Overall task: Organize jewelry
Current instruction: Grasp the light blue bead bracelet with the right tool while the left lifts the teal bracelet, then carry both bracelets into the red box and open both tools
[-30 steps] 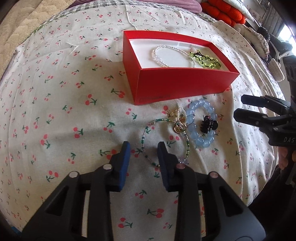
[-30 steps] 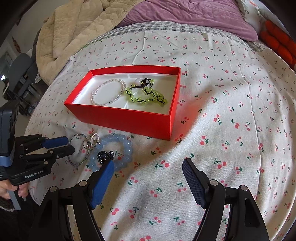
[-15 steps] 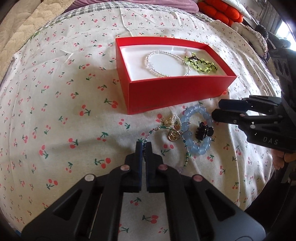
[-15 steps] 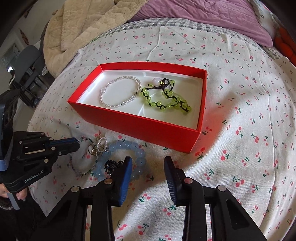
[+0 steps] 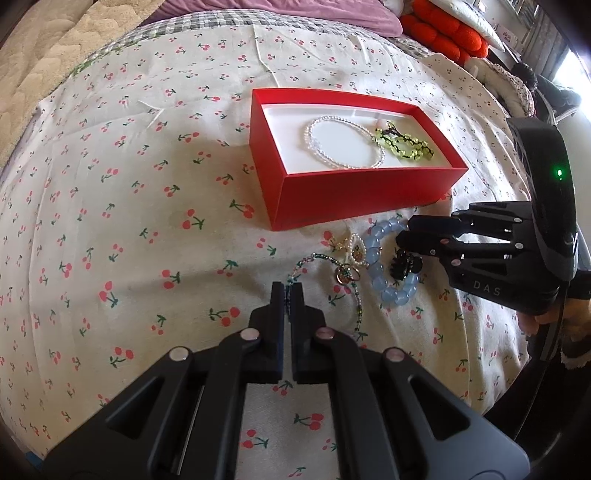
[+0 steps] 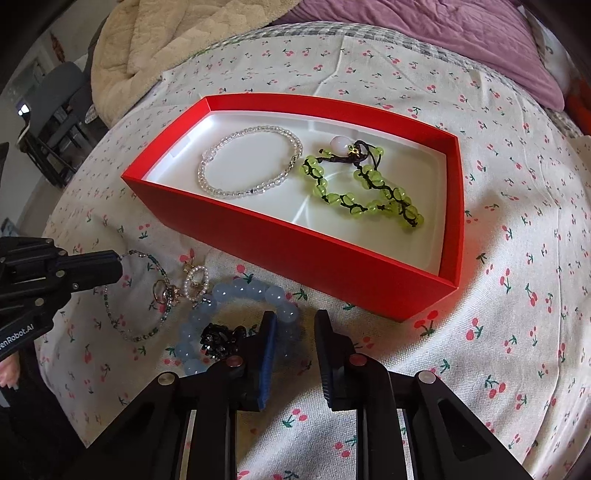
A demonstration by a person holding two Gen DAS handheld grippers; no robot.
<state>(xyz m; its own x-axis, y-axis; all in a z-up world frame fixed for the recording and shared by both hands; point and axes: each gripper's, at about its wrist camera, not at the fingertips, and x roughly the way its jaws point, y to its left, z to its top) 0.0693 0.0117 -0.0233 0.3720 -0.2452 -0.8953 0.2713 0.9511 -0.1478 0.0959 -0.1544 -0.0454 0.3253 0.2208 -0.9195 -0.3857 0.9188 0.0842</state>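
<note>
- Left gripper (image 5: 287, 291): jaws pressed together on the thin string of the green beaded bracelet (image 5: 354, 295) (the strand shows right at the tips), low over the bed.
- Right gripper (image 6: 295, 332): jaws have just been closing and now stand at a narrow gap. One side of the blue bead bracelet (image 6: 236, 291) runs between them; whether the pads press on the beads I cannot tell.
- In the left wrist view the right gripper's fingertips (image 5: 410, 232) reach in from the right, tips at the blue bracelet's near edge, just above a small black charm (image 5: 404, 264) that lies inside the loop.
- A gold ring (image 5: 345, 275) and a small pearl loop (image 6: 195, 282) lie between the green beaded bracelet and the blue one, all in one loose cluster on the cherry-print sheet (image 6: 517, 295).
- Just beyond the cluster stands the red box (image 6: 332, 266), open-topped with a white lining.
- Inside the box: a clear bead bracelet (image 6: 251, 166) on the left half, a yellow-green bead bracelet (image 6: 369, 192) on dark cord on the right half (the two nearly touch).
- Further out: a cream blanket (image 6: 159, 40) and a purple quilt (image 6: 424, 29) at the far side of the bed; an orange cushion (image 5: 443, 33) in the left wrist view.
</note>
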